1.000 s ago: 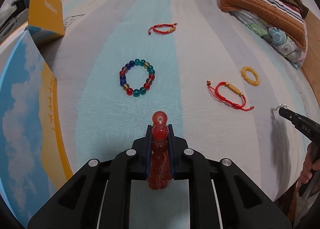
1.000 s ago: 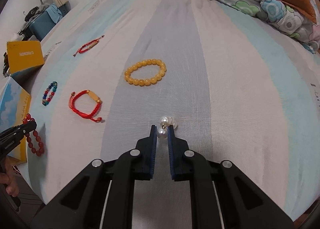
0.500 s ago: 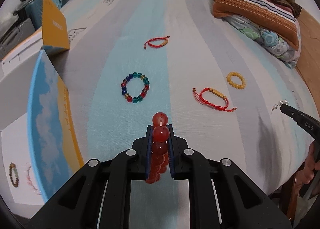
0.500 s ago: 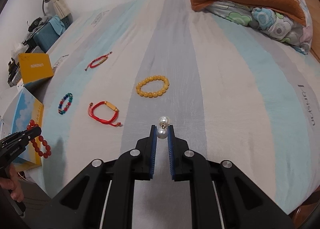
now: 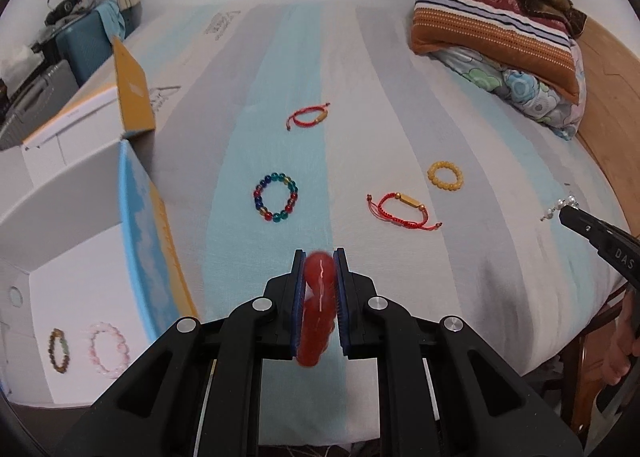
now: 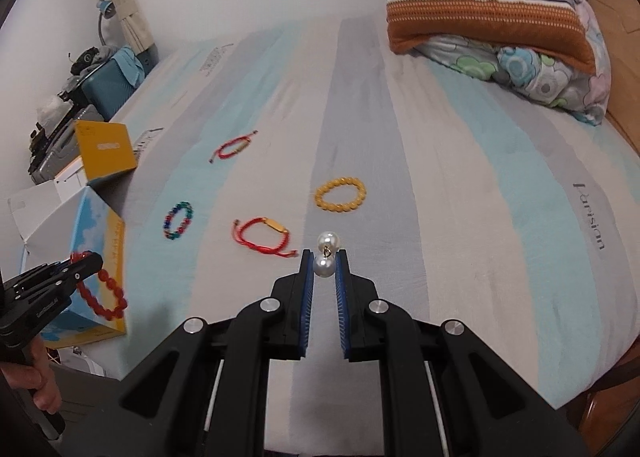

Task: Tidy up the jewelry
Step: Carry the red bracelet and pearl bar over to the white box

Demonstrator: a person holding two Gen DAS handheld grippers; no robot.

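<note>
Two grippers: both raised above the striped bed sheet (image 6: 460,185); each pinches one piece of jewelry
Left gripper (image 5: 319,257): jaws pressed on a red bead bracelet (image 5: 318,309); in its own view the beads are blurred; in the right wrist view the bracelet (image 6: 102,289) hangs as a loop below the fingertips, in front of the blue-and-yellow box (image 6: 94,257)
Right gripper (image 6: 324,255): jaws closed on a pearl piece (image 6: 326,257); one pearl sits between the blue pads, a second pearl stands just past the tips, joined by a small gold link; in the left wrist view it (image 5: 558,207) shows small at the tip of the black jaw at the right edge
Left on the sheet: four bracelets, all apart from one another; a multicoloured bead bracelet (image 5: 276,197); a red cord bracelet with a gold tube (image 5: 400,209); a yellow bead bracelet (image 5: 445,176) beyond it to the right; a thinner red cord bracelet (image 5: 308,117) farther up the sheet
Open white box (image 5: 48,277): beside the bed at the left; on its floor lie a brown-and-green bead bracelet (image 5: 58,351) and a pale pink bead bracelet (image 5: 108,349), side by side, not touching
Yellow box (image 5: 134,93): farther back along the same edge of the bed
Pillows (image 5: 496,29): stacked at the far right corner; striped one on top of a floral one
Hands: a hand (image 6: 38,377) grips the left gripper's handle at the lower left of the right wrist view
</note>
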